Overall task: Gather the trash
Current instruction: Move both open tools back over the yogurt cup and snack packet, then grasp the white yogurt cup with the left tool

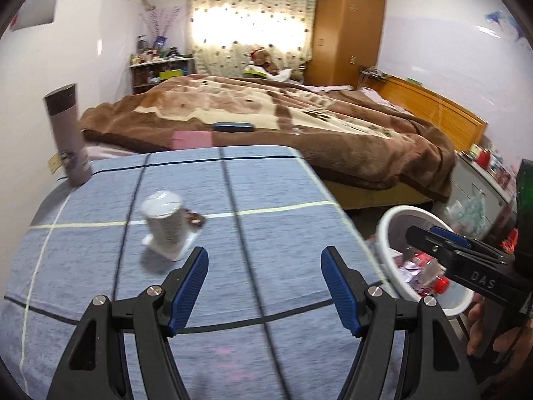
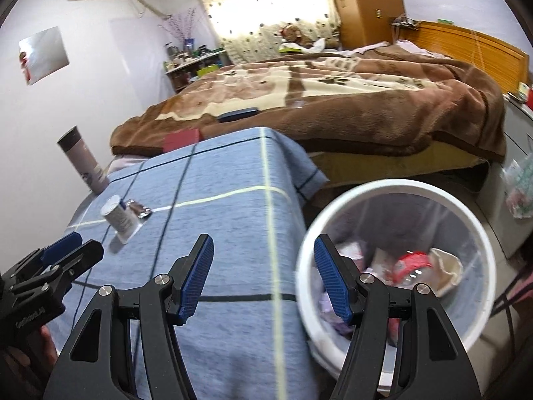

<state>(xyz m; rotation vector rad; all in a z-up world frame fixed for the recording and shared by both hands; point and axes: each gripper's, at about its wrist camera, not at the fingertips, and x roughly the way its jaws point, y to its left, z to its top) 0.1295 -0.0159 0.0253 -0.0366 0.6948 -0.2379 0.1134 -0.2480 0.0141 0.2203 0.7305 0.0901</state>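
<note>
My left gripper (image 1: 265, 256) hovers open over the blue checked tablecloth (image 1: 283, 200), with nothing between its pads. Ahead and to its left a small white jar (image 1: 163, 223) stands on a white square piece, and a crumpled brown wrapper (image 1: 195, 218) lies just behind it. My right gripper (image 2: 264, 243) is open and empty too, above the table's right edge beside the white bin (image 2: 393, 185). The bin holds a red wrapper (image 2: 411, 263), a paper cup (image 2: 446, 266) and other scraps. Each wrist view also catches the other gripper: the right gripper (image 1: 428, 235) and the left gripper (image 2: 81, 245).
A tall grey flask (image 1: 66, 133) stands at the table's far left corner. Behind the table is a bed with a brown blanket (image 1: 299, 113), a dark blue flat object (image 1: 233, 127) and a pink box (image 1: 193, 138). A grey cabinet (image 2: 513, 173) with a plastic bag stands right of the bin.
</note>
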